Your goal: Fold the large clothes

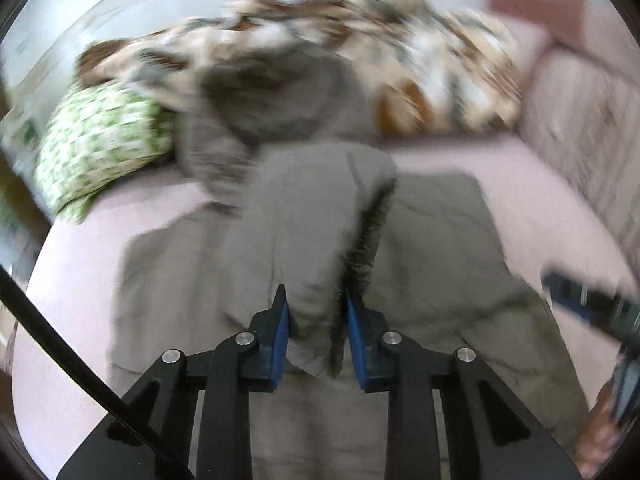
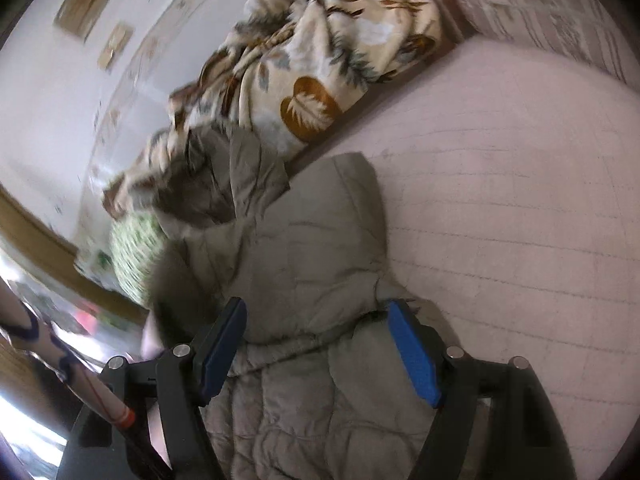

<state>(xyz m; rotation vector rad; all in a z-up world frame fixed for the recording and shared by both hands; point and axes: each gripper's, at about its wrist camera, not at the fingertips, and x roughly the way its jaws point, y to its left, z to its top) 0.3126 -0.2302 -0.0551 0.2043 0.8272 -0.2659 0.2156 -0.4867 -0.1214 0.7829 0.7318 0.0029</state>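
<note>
Between our left gripper's [image 1: 316,316] blue pads [image 1: 280,332] sits a bunched fold of the grey padded jacket [image 1: 288,232], and we see the two fingers drawn in close on it, both pads pressing the cloth from either side. What we pinch looks like a sleeve or a front edge with a dark ribbed strip [image 1: 366,248] running along its right side; the left wrist view is blurred, so we cannot tell which part it is. From the pinch the fold rises away from us over the rest of the jacket, which lies spread flat on the pale pink bedcover [image 1: 76,280].

Our right gripper [image 2: 320,316] stands with its fingers wide apart. Its blue pads [image 2: 416,356] straddle a quilted ridge of the same jacket [image 2: 304,248], and there is clear space on both sides, so nothing is gripped there; whether the fingertips brush the cloth below we cannot tell. In the left wrist view this gripper shows only as a dark blurred shape [image 1: 588,304] at the right edge.

We find the jacket in the middle of the bed, its hood [image 2: 208,196] pointing towards the far side, where it touches a crumpled leaf-print blanket [image 2: 320,60] heaped along the wall. A green and white patterned pillow [image 1: 100,140] lies just beside the hood on the left. At the lower left of the right wrist view a patterned sleeve [image 2: 36,332] of our arm shows
</note>
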